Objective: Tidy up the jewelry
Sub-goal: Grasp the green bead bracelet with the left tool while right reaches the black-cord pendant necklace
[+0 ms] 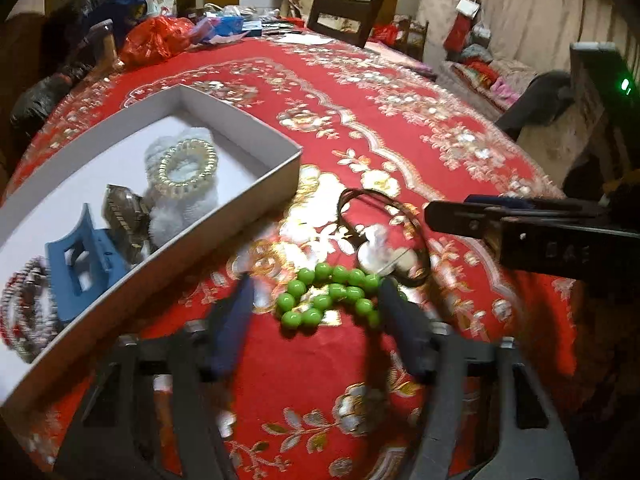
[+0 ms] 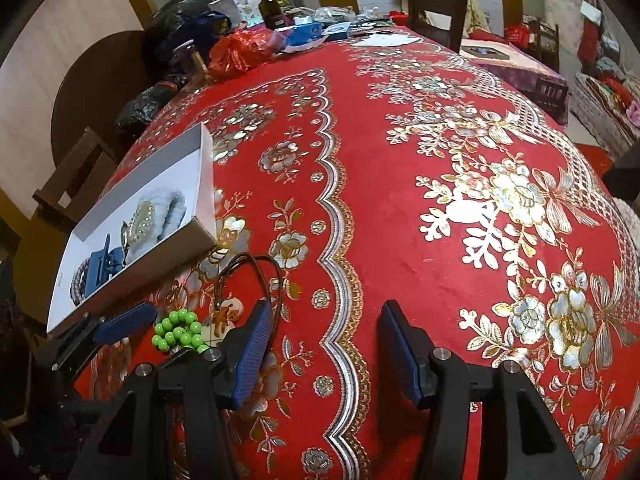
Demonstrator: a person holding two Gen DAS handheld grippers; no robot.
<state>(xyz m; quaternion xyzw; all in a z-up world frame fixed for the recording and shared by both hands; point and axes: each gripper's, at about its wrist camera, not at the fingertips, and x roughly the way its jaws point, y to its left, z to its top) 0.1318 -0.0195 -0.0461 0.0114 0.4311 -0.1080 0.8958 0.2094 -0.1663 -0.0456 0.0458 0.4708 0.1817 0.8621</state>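
A green bead bracelet point(image 1: 334, 295) lies on the red tablecloth. My left gripper point(image 1: 316, 304) is open, its fingers on either side of the bracelet, low over the cloth. Just beyond lies a dark cord necklace with a pale pendant point(image 1: 378, 250). A white box point(image 1: 256, 208) to the left holds a blue hair claw point(image 1: 86, 260), a gold spiral hair tie point(image 1: 186, 172), white fluffy items and a beaded bracelet point(image 1: 24, 312). My right gripper point(image 2: 324, 312) is open and empty over bare cloth. The bracelet point(image 2: 178, 332) and box point(image 2: 168, 252) also show at its left.
The right gripper's finger point(image 1: 500, 220) reaches in from the right, near the necklace. Bags, a bottle point(image 2: 270, 4) and clutter stand at the table's far left end. A dark chair point(image 1: 344, 20) stands at the far side. The cloth point(image 2: 440, 200) spreads to the right.
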